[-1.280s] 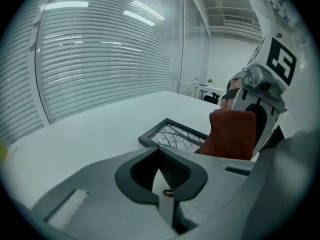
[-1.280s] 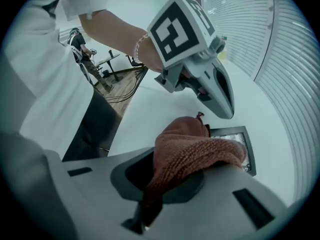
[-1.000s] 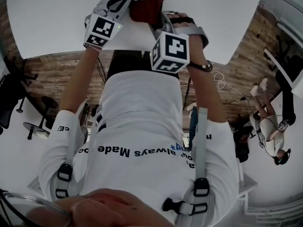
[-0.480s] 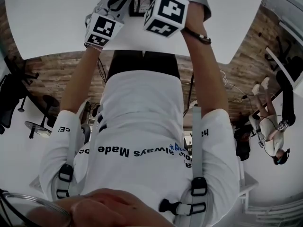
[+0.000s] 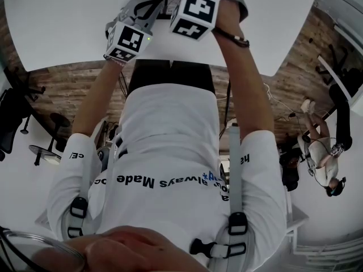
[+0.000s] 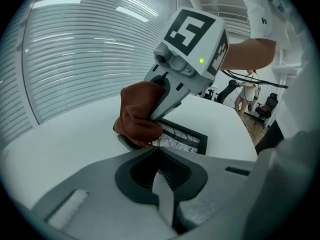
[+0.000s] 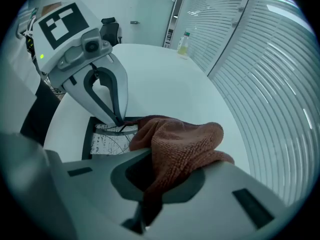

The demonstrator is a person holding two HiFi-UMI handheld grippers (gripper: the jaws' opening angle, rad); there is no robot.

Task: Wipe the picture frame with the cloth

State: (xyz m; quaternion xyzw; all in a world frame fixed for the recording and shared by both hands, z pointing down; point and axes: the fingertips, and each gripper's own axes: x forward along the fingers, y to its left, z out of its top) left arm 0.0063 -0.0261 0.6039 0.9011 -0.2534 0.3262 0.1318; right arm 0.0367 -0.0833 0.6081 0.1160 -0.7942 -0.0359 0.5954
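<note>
Right gripper view, nearest first: the right gripper (image 7: 146,211) is clamped on the cloth (image 7: 182,139), which sits bunched on one end of the frame (image 7: 107,143). Just past it, the left gripper (image 7: 120,123) pinches the frame's edge, looks like it's pinning it flat on the table (image 7: 165,69). I'd guess wiping is midway, with part of the glass uncovered. Only readable text: "always Made" on the shirt (image 5: 170,135).
</note>
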